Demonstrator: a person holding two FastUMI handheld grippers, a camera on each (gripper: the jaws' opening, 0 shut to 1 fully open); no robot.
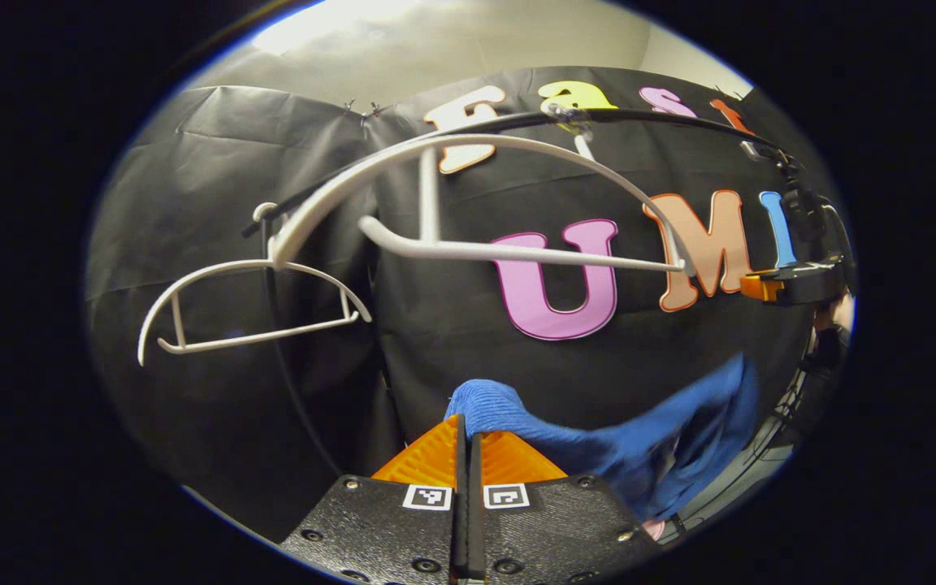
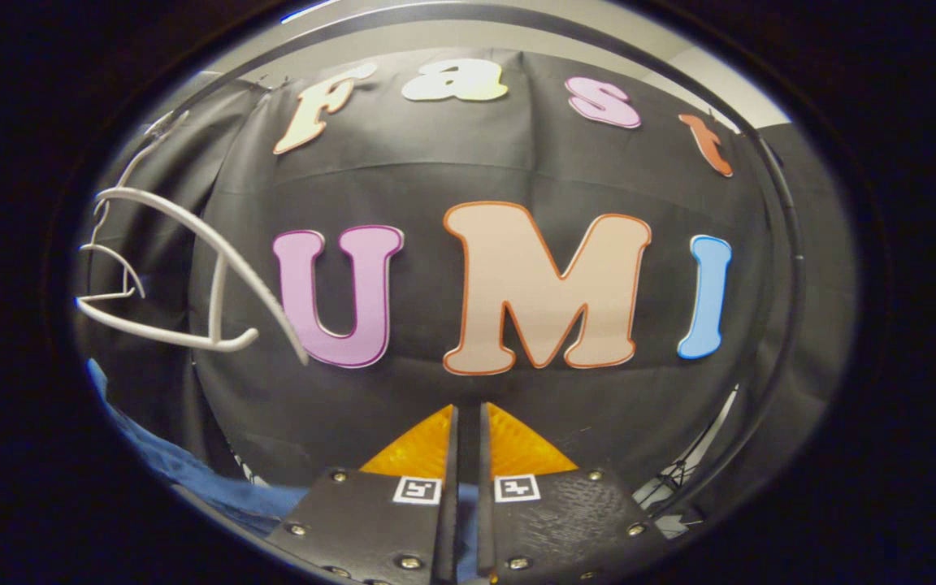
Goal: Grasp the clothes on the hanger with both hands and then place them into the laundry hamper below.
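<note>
A blue garment (image 1: 639, 447) comes out of my left gripper (image 1: 466, 431), whose fingers are shut on its bunched end. The cloth stretches right and rises toward my right gripper (image 1: 760, 286), seen far off at the edge with a hand behind it. In the right gripper view the right gripper (image 2: 468, 422) stands almost shut with a thin gap. The blue garment (image 2: 167, 463) runs from the lower left under its body, and blue shows low between the fingers. The big white hanger (image 1: 517, 253) hangs bare above the cloth.
A second, smaller white hanger (image 1: 249, 337) hangs bare at the left on the black rail (image 1: 663, 118). The white hangers (image 2: 175, 337) appear left of the right gripper. The rail's curved upright (image 2: 793, 268) stands at the right, with thin rack legs (image 1: 777, 422) low down.
</note>
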